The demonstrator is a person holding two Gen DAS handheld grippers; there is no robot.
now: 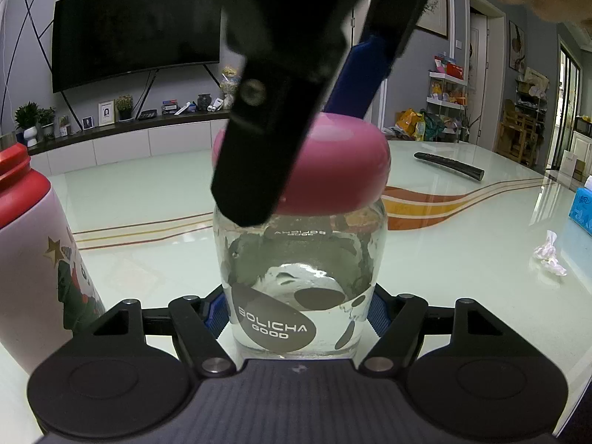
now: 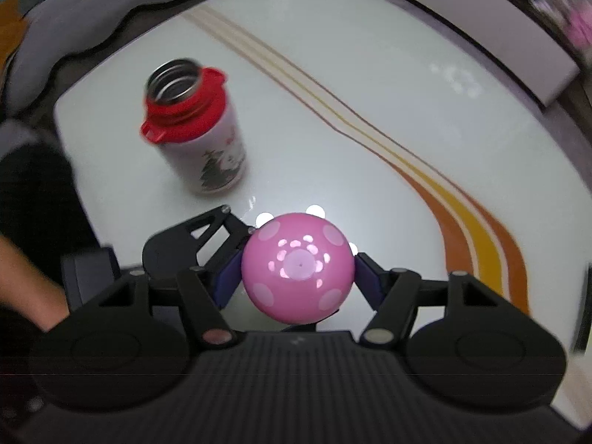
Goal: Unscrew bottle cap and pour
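Right claw (image 2: 296, 277) clamps pink cap (image 2: 296, 272), left claw (image 1: 296, 314) clamps glass bottle (image 1: 299, 277); unscrewing underway, next twist off.

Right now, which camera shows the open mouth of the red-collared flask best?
The right wrist view: it looks down into the flask, showing its open steel mouth. The left wrist view catches only its side at the left edge, with the mouth cut off.
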